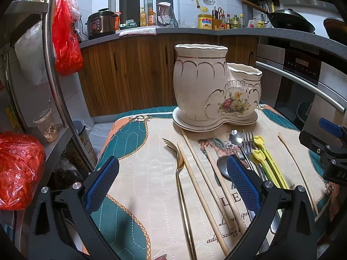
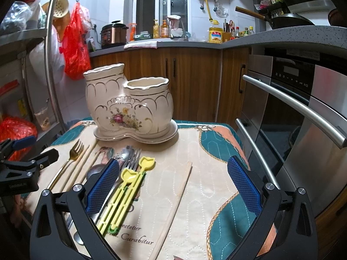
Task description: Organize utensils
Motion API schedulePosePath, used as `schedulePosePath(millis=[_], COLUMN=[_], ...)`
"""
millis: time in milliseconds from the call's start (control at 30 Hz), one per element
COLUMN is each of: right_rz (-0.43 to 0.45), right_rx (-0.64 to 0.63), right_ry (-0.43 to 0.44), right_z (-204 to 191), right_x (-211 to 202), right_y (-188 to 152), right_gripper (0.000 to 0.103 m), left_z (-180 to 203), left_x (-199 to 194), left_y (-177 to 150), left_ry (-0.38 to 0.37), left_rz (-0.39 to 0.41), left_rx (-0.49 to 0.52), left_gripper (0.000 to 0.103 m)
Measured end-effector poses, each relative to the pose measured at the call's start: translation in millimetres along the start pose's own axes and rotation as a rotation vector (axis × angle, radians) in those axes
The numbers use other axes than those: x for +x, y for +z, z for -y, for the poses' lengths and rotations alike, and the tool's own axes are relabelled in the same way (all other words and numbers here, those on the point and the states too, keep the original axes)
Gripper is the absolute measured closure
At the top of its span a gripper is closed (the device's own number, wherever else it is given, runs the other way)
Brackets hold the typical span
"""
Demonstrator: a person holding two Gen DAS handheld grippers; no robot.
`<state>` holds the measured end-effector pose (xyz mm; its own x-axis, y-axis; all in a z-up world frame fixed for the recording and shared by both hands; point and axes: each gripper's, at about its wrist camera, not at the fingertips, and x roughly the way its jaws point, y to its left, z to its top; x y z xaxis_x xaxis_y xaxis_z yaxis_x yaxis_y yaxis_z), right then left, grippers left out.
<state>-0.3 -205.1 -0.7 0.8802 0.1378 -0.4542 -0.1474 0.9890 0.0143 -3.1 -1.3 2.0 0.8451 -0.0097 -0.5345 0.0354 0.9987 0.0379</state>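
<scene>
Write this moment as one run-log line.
left gripper: open, empty | right gripper: open, empty | utensils: on mat | ceramic holder: empty

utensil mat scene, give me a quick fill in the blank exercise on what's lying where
1. The ceramic holder has ___ openings, and both look empty.
2. The plastic utensils with tulip-shaped ends are ___ in colour.
3. The gold fork lies with its tines pointing ___ the holder.
4. Both the left gripper and the right gripper are ___, holding nothing.

Missing words: two; yellow; toward; open
</scene>
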Motion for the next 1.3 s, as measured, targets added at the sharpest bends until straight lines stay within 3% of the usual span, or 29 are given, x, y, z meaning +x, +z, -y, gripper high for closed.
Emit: schedulePosePath(millis=[1300], right_rz=[-0.030], right_rx=[-0.018], right_ry=[0.022], right_z=[-3.4], right_x=[5.2], right_y=[-4.3], right_gripper=[0.004], left_z=[-2.2], left_x=[4.2], left_y=[-0.5], left_ry=[0.004], left_rz=[-0.011], left_rx=[-0.006], left_gripper=[0.005])
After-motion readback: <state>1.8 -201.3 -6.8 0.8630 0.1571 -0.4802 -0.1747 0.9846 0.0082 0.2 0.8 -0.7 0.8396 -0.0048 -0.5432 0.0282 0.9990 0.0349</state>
